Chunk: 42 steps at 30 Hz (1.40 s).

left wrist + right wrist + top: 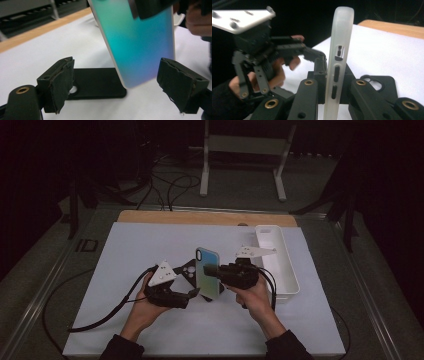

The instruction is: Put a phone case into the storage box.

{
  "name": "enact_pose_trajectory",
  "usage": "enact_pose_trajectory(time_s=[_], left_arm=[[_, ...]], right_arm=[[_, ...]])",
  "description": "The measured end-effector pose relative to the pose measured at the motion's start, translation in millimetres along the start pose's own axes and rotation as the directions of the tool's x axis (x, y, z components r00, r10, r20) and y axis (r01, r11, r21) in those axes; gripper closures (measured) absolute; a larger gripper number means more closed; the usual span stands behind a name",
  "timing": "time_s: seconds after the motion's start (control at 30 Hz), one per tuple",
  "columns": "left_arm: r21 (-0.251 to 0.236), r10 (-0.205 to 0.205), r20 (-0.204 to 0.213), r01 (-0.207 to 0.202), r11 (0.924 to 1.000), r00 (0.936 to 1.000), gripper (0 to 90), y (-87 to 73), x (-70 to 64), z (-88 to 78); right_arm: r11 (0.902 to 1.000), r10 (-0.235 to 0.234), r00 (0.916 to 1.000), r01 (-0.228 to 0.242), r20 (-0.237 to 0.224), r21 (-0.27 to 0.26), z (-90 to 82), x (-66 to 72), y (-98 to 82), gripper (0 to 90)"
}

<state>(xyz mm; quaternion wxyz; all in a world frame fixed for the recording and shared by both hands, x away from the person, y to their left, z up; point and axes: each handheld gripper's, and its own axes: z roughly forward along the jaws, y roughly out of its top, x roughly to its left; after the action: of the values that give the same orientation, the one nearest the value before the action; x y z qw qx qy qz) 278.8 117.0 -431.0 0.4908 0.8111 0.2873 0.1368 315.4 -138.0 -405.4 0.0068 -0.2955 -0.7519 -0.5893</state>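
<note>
Phone case [207,272] with an iridescent teal-to-violet back stands upright above the white table mat [125,250], pinched flat between the closed jaws of the right gripper [212,270], as the right gripper view shows its frosted edge [338,62] with button cutouts running straight up between the pads. Just beside it, the left gripper [192,294] holds its jaws spread wide on either side of the case's lower corner [140,50], its padded fingertips [58,80] gripping nothing. A second, black phone case [97,83] lies flat on the mat directly beneath. A white rectangular tray [280,260] sits at the mat's right edge, near the person's right hand [255,295].
</note>
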Motion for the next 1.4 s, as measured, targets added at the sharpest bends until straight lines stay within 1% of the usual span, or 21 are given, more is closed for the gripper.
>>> enact_pose_trajectory(time_s=[0.03,0.17,0.3,0.33,0.47,0.5,0.57,0.7,0.77,0.83,0.9,0.93,1.0,1.03,1.07,1.1,1.13,1.17,1.2,1.3,1.4], left_arm=[[0.0,0.0,0.0,0.0,1.0,1.0,14.9,0.0,0.0,0.0],[-0.003,-0.011,0.068,0.011,0.9999,0.9976,12.0,-2.4,0.0,3.9],[-0.018,-0.016,0.144,0.018,0.9997,0.9894,10.4,-3.2,-0.4,4.6],[-0.019,-0.019,0.15,0.022,0.9996,0.9885,13.6,-3.3,-0.2,4.6],[-0.018,-0.022,0.202,0.026,0.9995,0.9792,22.1,-5.2,-0.6,6.5],[-0.018,-0.022,0.202,0.026,0.9995,0.9792,24.1,-5.2,-0.6,6.5],[-0.019,-0.023,0.247,0.029,0.9994,0.9687,27.5,-6.0,0.3,7.5],[-0.028,-0.022,0.286,0.031,0.9991,0.958,33.5,-6.6,0.2,7.5],[-0.034,-0.019,0.313,0.032,0.9989,0.9494,36.4,-7.2,0.9,7.2],[-0.036,-0.018,0.327,0.032,0.9988,0.9448,40.7,-7.5,1.2,7.0],[-0.033,-0.01,0.334,0.022,0.9992,0.9427,42.6,-7.9,1.4,6.6],[-0.029,-0.006,0.334,0.017,0.9994,0.9425,48.2,-8.3,1.5,6.5],[-0.024,0.002,0.334,0.006,0.9997,0.9426,51.3,-9.1,1.5,6.8],[-0.011,0.005,0.339,-0.001,0.9999,0.9407,56.2,-9.8,1.3,8.1],[-0.011,0.005,0.339,-0.001,0.9999,0.9407,59.0,-9.8,1.3,8.1],[0.006,0.007,0.344,-0.01,0.9999,0.9389,60.0,-10.5,0.6,10.5],[0.011,0.009,0.343,-0.014,0.9998,0.9391,61.4,-10.8,0.2,11.3],[0.018,0.013,0.331,-0.02,0.9996,0.9436,65.6,-11.0,-0.4,12.0],[0.029,0.01,0.329,-0.021,0.9994,0.9444,66.9,-11.2,-0.2,12.7],[0.035,0.009,0.326,-0.021,0.9992,0.9455,70.1,-11.7,-0.3,12.8],[0.027,0.012,0.325,-0.022,0.9994,0.9455,74.6,-11.3,-0.4,12.1]], right_arm=[[1.0,0.0,1.0,0.0,0.0,0.0,0.0,0.0,0.0,81.8],[0.9995,-0.016,0.9995,0.015,-0.028,-0.027,-5.5,1.8,2.7,81.8],[0.9985,-0.025,0.9972,0.022,-0.071,-0.05,-6.9,4.5,4.2,81.8],[0.998,-0.034,0.9959,0.029,-0.084,-0.057,-6.7,5.8,4.6,81.8],[0.9964,-0.049,0.991,0.04,-0.125,-0.075,-5.2,9.7,5.8,81.8],[0.9957,-0.056,0.9891,0.045,-0.136,-0.081,-4.7,11.0,6.0,81.8],[0.9948,-0.064,0.9857,0.051,-0.156,-0.088,-3.3,12.9,6.0,81.8],[0.9931,-0.07,0.9794,0.051,-0.189,-0.105,-1.0,15.0,5.6,81.8],[0.9924,-0.072,0.9768,0.05,-0.202,-0.113,-0.3,15.1,5.3,81.8],[0.9917,-0.076,0.9751,0.052,-0.208,-0.118,-0.4,14.8,4.7,81.8],[0.9913,-0.078,0.9744,0.054,-0.211,-0.12,-0.4,14.5,4.4,81.8],[0.991,-0.084,0.9733,0.059,-0.214,-0.12,-1.4,13.6,4.1,81.8],[0.9911,-0.095,0.974,0.074,-0.205,-0.111,-2.0,13.7,4.4,81.6],[0.9904,-0.115,0.9754,0.097,-0.188,-0.098,-3.2,14.3,4.5,81.0],[0.9904,-0.115,0.9754,0.097,-0.188,-0.098,-3.2,14.3,4.5,81.0],[0.9863,-0.159,0.9732,0.15,-0.166,-0.069,-4.5,17.2,5.1,80.1],[0.9834,-0.178,0.9717,0.171,-0.155,-0.062,-4.3,18.7,5.2,79.1],[0.9794,-0.2,0.9698,0.195,-0.139,-0.051,-3.6,20.4,5.3,77.3],[0.977,-0.213,0.9689,0.209,-0.126,-0.04,-2.6,21.9,5.1,76.5],[0.9729,-0.231,0.967,0.23,-0.107,-0.028,-0.4,23.5,4.5,72.2],[0.9731,-0.23,0.9691,0.229,-0.088,-0.022,0.3,22.7,4.3,64.1]])
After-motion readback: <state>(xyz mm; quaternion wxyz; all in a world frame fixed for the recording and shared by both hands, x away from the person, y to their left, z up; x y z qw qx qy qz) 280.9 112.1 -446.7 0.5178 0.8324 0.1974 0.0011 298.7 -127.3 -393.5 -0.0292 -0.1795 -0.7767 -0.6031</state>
